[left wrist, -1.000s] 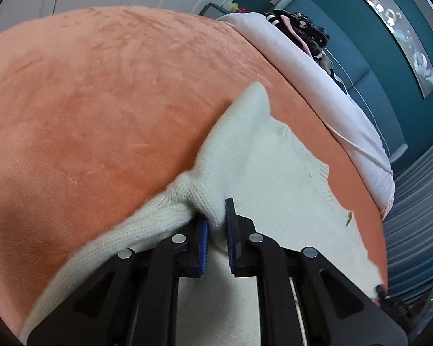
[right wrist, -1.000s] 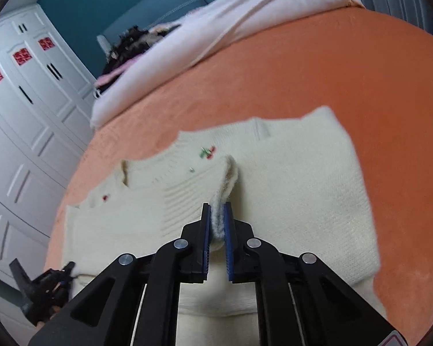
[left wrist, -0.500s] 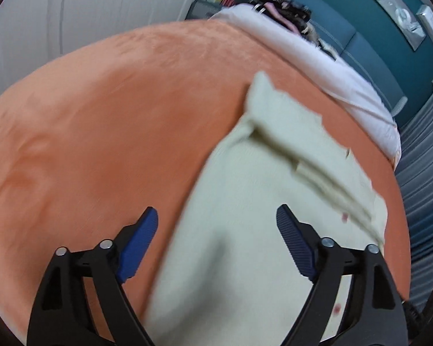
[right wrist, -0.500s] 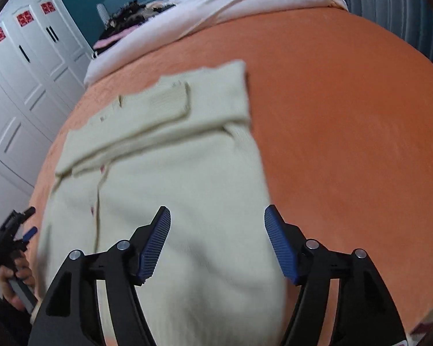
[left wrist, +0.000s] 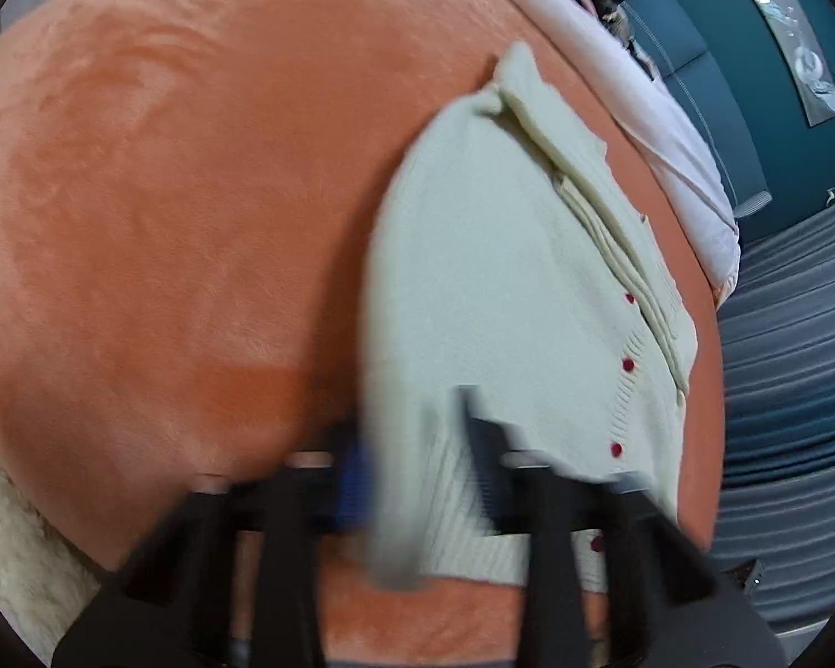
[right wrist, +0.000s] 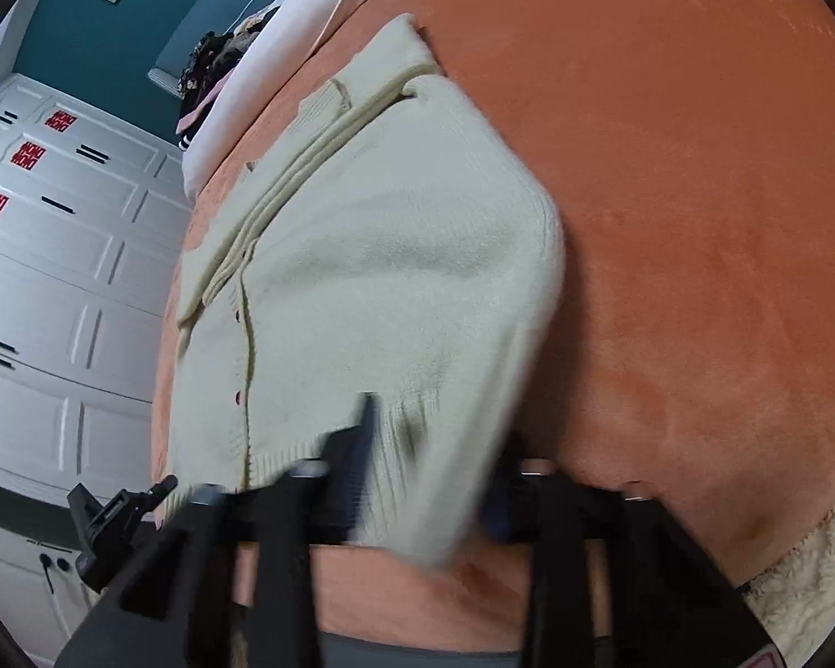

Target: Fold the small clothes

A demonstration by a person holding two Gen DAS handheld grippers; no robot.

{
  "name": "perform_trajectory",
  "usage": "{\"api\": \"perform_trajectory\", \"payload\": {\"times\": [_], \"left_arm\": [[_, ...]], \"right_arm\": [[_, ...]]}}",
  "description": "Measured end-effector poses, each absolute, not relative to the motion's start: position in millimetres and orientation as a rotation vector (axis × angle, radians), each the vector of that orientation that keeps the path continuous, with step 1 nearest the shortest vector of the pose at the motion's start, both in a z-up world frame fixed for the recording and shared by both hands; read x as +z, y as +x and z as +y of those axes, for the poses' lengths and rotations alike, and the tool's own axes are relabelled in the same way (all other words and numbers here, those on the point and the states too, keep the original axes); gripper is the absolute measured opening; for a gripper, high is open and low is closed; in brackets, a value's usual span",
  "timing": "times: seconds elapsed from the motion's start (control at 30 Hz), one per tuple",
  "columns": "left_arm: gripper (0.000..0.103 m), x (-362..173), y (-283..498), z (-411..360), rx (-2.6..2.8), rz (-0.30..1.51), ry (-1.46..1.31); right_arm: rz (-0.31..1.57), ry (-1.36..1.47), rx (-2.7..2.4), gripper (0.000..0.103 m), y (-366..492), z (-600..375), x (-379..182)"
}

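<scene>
The cream cardigan (left wrist: 506, 278) lies flat on the orange blanket (left wrist: 167, 195), its long axis running from the near hem to the far collar, where the sleeves are folded across the chest. A row of red buttons (left wrist: 628, 364) runs along that axis.

The left gripper (left wrist: 417, 467) sits at the near left corner of the hem. Its jaws have just been closing, and the knit hem lies between the blurred fingers (left wrist: 353, 487); they look narrow, pinching the fabric. The right gripper (right wrist: 428, 462) is at the near right corner of the cardigan (right wrist: 373, 256), its jaws also just closing on the hem, which bunches between them. The left gripper (right wrist: 119, 509) shows at the far left of the right wrist view.

0.5 s ago both grippers stood wide open above the garment with nothing between the pads; 1 s ago each pinched a sleeve fold further up. A white quilt (left wrist: 640, 111) lies along the far edge of the blanket (right wrist: 696, 222).
</scene>
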State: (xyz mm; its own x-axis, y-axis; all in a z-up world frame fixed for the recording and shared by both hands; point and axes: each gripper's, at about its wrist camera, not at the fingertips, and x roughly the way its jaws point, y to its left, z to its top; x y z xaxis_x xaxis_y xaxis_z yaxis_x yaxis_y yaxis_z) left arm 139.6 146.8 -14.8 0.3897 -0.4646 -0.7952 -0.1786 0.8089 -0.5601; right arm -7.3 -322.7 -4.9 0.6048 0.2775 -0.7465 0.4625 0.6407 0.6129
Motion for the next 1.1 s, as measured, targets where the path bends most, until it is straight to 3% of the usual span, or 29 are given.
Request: {"api": "perform_trajectory", "payload": {"times": [0.1, 0.23, 0.53, 0.63, 0.8, 0.9, 1.0, 1.03, 1.1], "left_arm": [[0.009, 14.7, 127.8, 149.3, -0.222, 1.121, -0.613], [0.008, 52.5, 100.6, 150.2, -0.281, 1.093, -0.544], [0.008, 43.0, -14.0, 174.3, -0.304, 1.345, -0.383], [0.008, 56.4, -37.3, 186.0, -0.306, 1.402, -0.435], [0.009, 117.8, 39.9, 179.9, -0.374, 1.169, -0.509], [0.011, 121.1, 115.9, 151.3, -0.378, 1.034, -0.467], [0.025, 88.6, 180.1, 119.5, -0.344, 0.986, -0.413], [0.037, 71.9, 195.5, 112.9, -0.283, 0.989, -0.388], [0.043, 54.7, 210.1, 111.7, -0.207, 0.988, -0.379]], "right_arm": [[0.838, 0.878, -0.070, 0.009, -22.5, -321.0, 40.6], [0.838, 0.844, -0.030, 0.009, -50.9, -330.1, 78.3], [1.301, 0.558, 0.156, 0.008, -156.9, -286.6, 73.2], [1.285, 0.609, 0.284, 0.009, -176.9, -275.8, 95.0], [0.917, 0.631, 0.305, 0.009, -114.9, -310.2, 161.6], [0.725, 0.771, 0.191, 0.009, -46.0, -359.2, 142.5], [0.709, 0.886, -0.102, 0.041, 6.6, -387.6, 87.4], [0.711, 0.896, -0.166, 0.041, 14.1, -388.9, 76.8], [0.694, 0.924, -0.200, 0.042, 17.0, -387.8, 63.7]]}}
